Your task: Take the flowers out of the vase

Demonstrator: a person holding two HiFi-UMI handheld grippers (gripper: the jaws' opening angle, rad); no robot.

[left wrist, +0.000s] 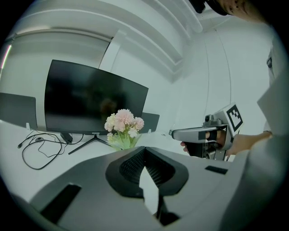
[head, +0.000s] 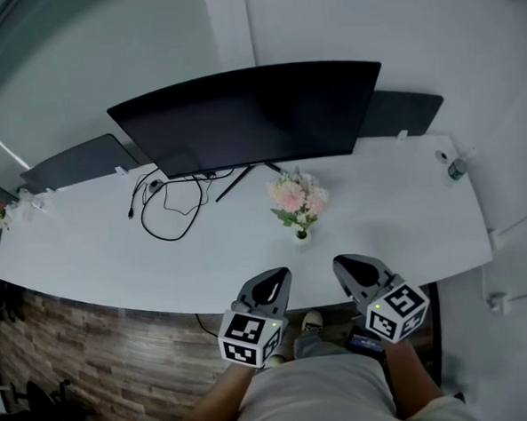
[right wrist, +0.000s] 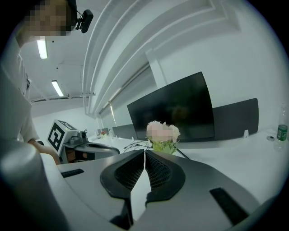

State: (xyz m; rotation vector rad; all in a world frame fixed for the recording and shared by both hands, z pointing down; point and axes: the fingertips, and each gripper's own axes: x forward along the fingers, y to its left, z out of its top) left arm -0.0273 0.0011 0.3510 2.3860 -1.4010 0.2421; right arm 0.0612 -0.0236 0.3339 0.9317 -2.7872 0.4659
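A bunch of pink and white flowers [head: 296, 197] stands in a small vase [head: 301, 237] near the front of the white desk [head: 88, 251]. Both grippers hover at the desk's front edge, short of the vase. My left gripper [head: 280, 275] is to the vase's lower left and is shut with nothing in it. To the lower right is my right gripper [head: 342, 264], also shut and empty. In the left gripper view the flowers [left wrist: 123, 124] rise beyond the closed jaws, with the right gripper [left wrist: 174, 133] beside them. The right gripper view shows the flowers [right wrist: 162, 133] straight ahead.
A wide curved monitor [head: 249, 117] stands behind the flowers, with a looped black cable [head: 170, 206] to its left. Flat dark screens [head: 78, 161] flank it. A small bottle [head: 457, 168] sits at the desk's far right. Wood floor [head: 94, 358] lies below the front edge.
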